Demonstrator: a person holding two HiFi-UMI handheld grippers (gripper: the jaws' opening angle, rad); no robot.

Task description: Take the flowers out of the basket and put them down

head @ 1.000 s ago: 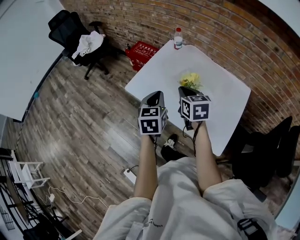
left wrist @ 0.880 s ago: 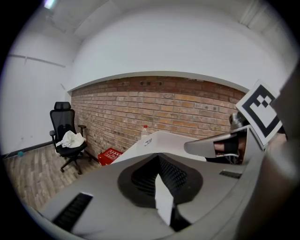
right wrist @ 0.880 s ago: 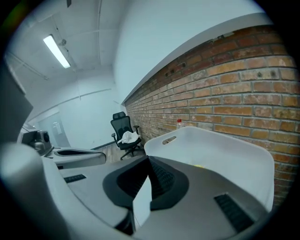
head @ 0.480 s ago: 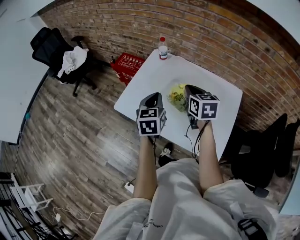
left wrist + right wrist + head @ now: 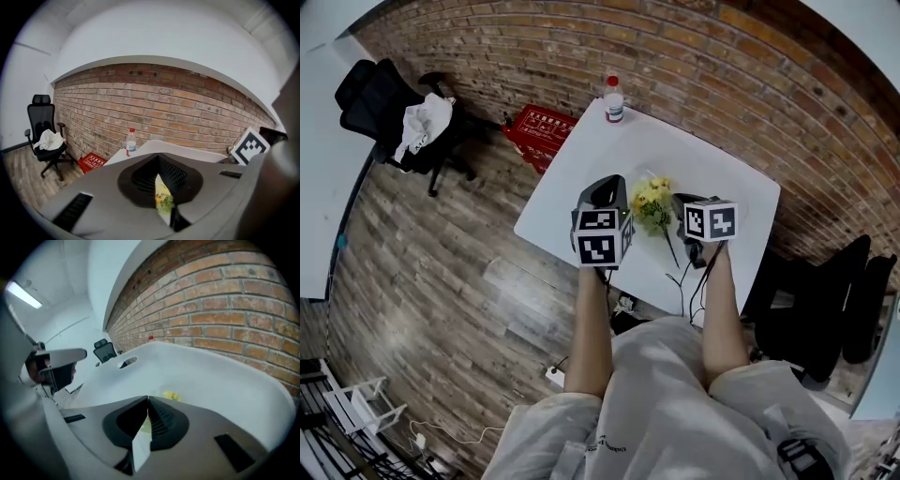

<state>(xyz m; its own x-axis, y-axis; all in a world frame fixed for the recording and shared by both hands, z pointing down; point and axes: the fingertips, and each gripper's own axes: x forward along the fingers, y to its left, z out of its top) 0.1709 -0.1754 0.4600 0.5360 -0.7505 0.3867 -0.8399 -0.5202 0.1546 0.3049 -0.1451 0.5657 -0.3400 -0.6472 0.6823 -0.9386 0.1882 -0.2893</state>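
While the flowers (image 5: 652,201) lie flat on the white worktop (image 5: 581,173) between both grippers, the left gripper (image 5: 610,185) keeps empty fingers closed; the right gripper (image 5: 682,201) fingers, almost together, are opening on nothing.

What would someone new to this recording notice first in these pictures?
The bunch of yellow flowers lying on the white table, between the two grippers, stands out first. Next come the left gripper, jaws together, and the right gripper, jaws opening with nothing seen between them. A red brick wall runs behind the table, with a water bottle at the table's far corner.
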